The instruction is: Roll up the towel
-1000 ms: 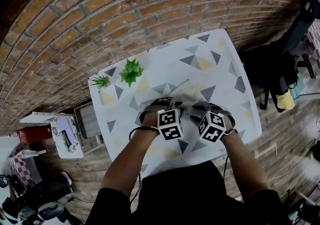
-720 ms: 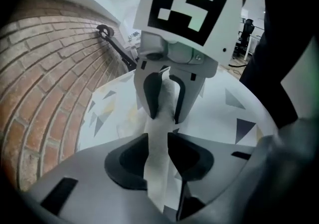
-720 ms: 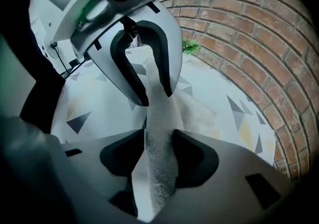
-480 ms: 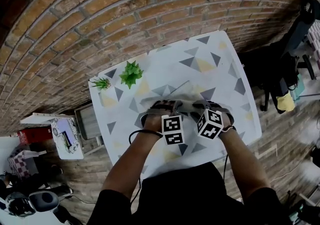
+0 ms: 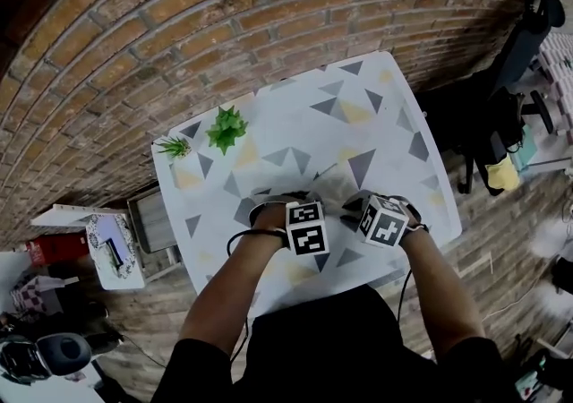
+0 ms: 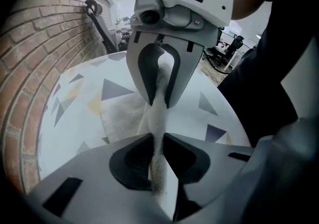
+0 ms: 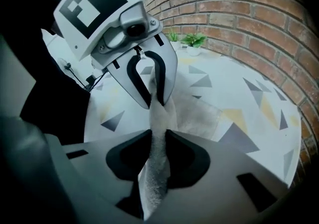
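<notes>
Left gripper (image 6: 158, 138): fingers just closed further, pinching towel (image 6: 119, 114) edge.

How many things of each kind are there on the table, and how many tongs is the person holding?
towel: 1
green plants: 2
tongs: 2, the left tongs and the right tongs; both have just been closing and now pinch the towel
total: 5
</notes>
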`<state>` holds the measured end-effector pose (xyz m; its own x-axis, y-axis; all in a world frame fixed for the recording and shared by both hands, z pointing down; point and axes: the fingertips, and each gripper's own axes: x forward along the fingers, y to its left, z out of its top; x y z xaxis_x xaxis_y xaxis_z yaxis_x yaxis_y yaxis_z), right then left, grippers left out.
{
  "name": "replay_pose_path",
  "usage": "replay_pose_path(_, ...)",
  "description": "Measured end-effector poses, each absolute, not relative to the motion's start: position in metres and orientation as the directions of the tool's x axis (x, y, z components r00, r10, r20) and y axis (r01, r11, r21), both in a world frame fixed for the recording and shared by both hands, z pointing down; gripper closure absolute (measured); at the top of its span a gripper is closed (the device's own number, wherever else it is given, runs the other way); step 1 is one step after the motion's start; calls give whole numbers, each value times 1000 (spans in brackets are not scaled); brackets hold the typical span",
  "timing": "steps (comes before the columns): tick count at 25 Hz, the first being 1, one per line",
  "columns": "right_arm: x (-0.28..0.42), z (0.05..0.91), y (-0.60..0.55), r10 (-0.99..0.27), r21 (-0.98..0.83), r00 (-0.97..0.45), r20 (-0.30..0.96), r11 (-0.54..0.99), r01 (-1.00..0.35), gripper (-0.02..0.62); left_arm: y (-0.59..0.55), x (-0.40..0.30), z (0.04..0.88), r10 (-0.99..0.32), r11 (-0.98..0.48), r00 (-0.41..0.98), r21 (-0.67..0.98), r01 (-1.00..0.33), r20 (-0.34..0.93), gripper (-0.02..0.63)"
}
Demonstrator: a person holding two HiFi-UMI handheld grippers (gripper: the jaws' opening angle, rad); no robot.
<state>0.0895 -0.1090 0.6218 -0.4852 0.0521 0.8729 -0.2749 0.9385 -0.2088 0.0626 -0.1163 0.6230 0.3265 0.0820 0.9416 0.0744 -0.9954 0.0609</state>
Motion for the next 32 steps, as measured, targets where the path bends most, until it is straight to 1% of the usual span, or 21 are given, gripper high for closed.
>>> replay_pose_path(2, 92, 622, -98, 72, -230, -489, 870, 935, -271, 499, -107, 65, 621, 59, -991, 322, 17, 132, 945, 529)
replay_pose_path(5, 98, 621, -90, 73, -245, -487, 870, 922, -299, 500, -103, 72, 617, -51, -968, 337, -130, 215, 940, 505)
replay_pose_path(7, 100, 617, -91, 71, -269, -504, 861, 905, -331, 500, -102, 76, 616, -84, -961, 352, -169, 218, 932, 493)
replay_pose_path(10, 105, 615, -92, 65, -314, -536, 842, 866, -389, 499, -105, 80, 616, -82, -973, 361, -154, 174, 929, 502)
replay_pose_path(12, 108, 614, -91, 62, -349, -560, 826, 837, -422, 500, -109, 84, 612, -105, -967, 366, -181, 178, 924, 502)
replay_pose_path(15, 117, 616, -94, 38, -364, -575, 817, 808, -464, 500, -113, 93, 609, -143, -951, 384, -235, 203, 912, 472)
replay_pose_path(19, 125, 618, -94, 24, -372, -577, 817, 785, -495, 497, -113, 102, 613, -97, -960, 394, -190, 204, 914, 478)
replay_pose_path(21, 128, 617, -93, 17, -359, -567, 824, 789, -498, 492, -113, 106, 616, -55, -967, 390, -147, 208, 919, 508)
replay_pose_path(23, 134, 615, -95, -24, -293, -527, 849, 810, -509, 471, -114, 110, 618, -24, -974, 388, -109, 199, 922, 518)
replay_pose_path(25, 141, 609, -100, -93, -193, -473, 876, 831, -521, 426, -119, 114, 619, -5, -980, 388, -82, 181, 922, 522)
replay_pose_path(26, 143, 604, -102, -131, -148, -456, 880, 838, -525, 414, -121, 115, 619, 1, -982, 388, -71, 173, 921, 522)
replay_pose_path(28, 142, 591, -104, -181, -105, -462, 868, 843, -528, 423, -125, 118, 618, 11, -985, 390, -56, 161, 921, 522)
replay_pose_path(29, 139, 586, -101, -184, -107, -475, 860, 846, -522, 441, -127, 119, 618, 12, -986, 391, -55, 159, 920, 522)
replay_pose_path(30, 135, 584, -97, -176, -114, -486, 856, 853, -509, 457, -129, 120, 618, 10, -986, 392, -57, 158, 920, 522)
replay_pose_path(32, 129, 589, -89, -151, -114, -479, 865, 870, -480, 456, -133, 122, 617, -6, -984, 396, -75, 159, 918, 520)
